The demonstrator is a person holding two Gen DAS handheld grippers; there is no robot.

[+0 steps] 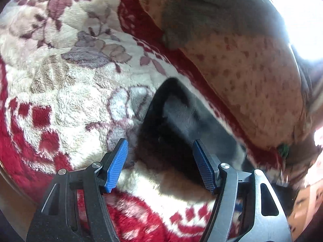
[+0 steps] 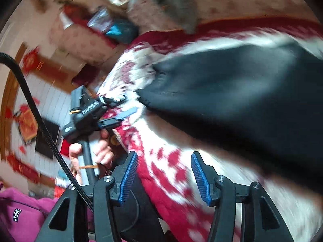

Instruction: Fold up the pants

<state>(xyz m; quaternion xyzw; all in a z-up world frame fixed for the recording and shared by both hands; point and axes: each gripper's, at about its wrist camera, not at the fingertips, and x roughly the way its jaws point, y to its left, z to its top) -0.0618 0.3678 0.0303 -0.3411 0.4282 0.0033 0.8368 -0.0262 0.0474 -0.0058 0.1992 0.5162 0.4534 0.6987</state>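
Releasing, by the look of it: both claws stand apart with nothing pinched. Left claw [image 1: 160, 166] hangs released over the near end of the pants [image 1: 177, 121]; dark cloth sits in the gap between the blue pads [image 1: 117, 165] but neither pad presses on it. Right claw [image 2: 164, 178] is also spread, with only blanket [image 2: 161, 167] under it and the pants [image 2: 242, 92] well ahead and to its right.

Pants lie on the red-and-cream floral blanket [image 1: 70, 64], on what looks like a bed or sofa, in a compact dark bundle with a ribbed cuff or waistband edge facing the left claw in the right view. A spotted cushion [image 1: 252, 76] sits just behind.

Judgement: one fold is just laid down and let go; I can't tell how many folds are left, since the right view is blurred.

Next move calls for re-gripping: pick an edge of the bundle with each claw, close on cloth only, not blanket pile, then lift and carry over evenly. Risk is snagging the fleece underneath.
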